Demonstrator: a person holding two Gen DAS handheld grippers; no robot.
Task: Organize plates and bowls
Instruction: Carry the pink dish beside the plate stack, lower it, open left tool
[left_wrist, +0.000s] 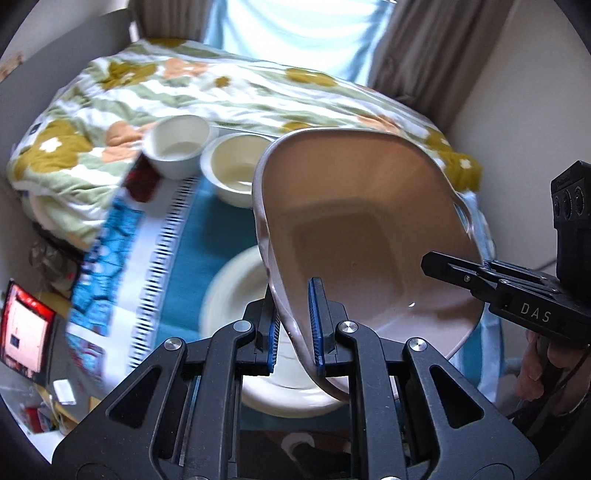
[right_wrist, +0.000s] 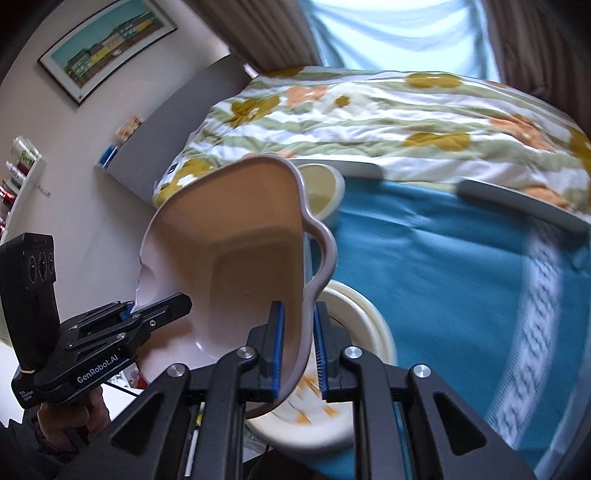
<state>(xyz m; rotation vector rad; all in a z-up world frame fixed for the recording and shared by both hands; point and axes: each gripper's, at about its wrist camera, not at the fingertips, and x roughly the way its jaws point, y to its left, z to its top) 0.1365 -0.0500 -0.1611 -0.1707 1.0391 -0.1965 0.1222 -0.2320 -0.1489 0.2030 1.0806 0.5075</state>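
Both grippers hold a pinkish-beige square dish with handles (left_wrist: 354, 229), lifted and tilted above a cream plate (left_wrist: 236, 291). My left gripper (left_wrist: 295, 328) is shut on the dish's left rim. My right gripper (right_wrist: 299, 350) is shut on its right rim by the handle; the dish (right_wrist: 236, 258) fills that view's middle. The right gripper shows in the left wrist view (left_wrist: 454, 273), and the left gripper in the right wrist view (right_wrist: 162, 306). The cream plate (right_wrist: 369, 321) lies under the dish. Two cream bowls (left_wrist: 177, 146) (left_wrist: 236, 170) stand behind on the teal cloth.
A teal patterned cloth (right_wrist: 443, 266) covers the surface. A floral quilt (left_wrist: 221, 88) lies behind the bowls. Flat grey plates (right_wrist: 517, 201) rest at the quilt's edge. A shelf with clutter (left_wrist: 29, 325) is at lower left.
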